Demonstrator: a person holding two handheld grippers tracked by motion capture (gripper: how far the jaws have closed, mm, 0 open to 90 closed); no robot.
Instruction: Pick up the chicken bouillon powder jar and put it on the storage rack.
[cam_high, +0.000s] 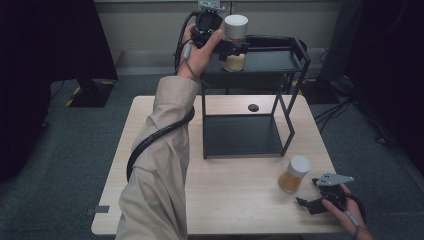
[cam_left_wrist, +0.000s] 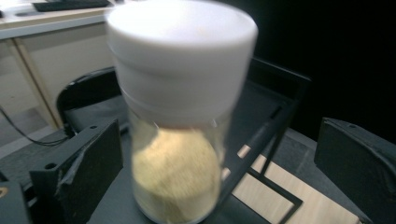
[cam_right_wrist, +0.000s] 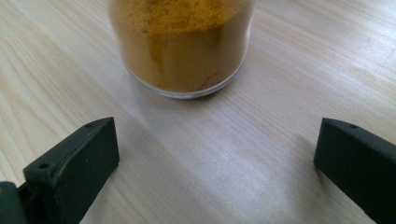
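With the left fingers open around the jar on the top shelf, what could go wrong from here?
1. The left gripper could clip the jar while backing off; one finger sits close beside it.
2. That jar stands near the shelf front edge, so a nudge might drop it.

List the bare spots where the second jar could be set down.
Free: the lower shelf; the top shelf right of the pale jar; the table's near middle, left of the orange jar. Crowded: the top shelf's left end.

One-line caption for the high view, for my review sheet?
Left hand-held gripper, jaws open around a white-lidded jar on the black rack's top shelf; right hand-held gripper rests open beside a second jar.
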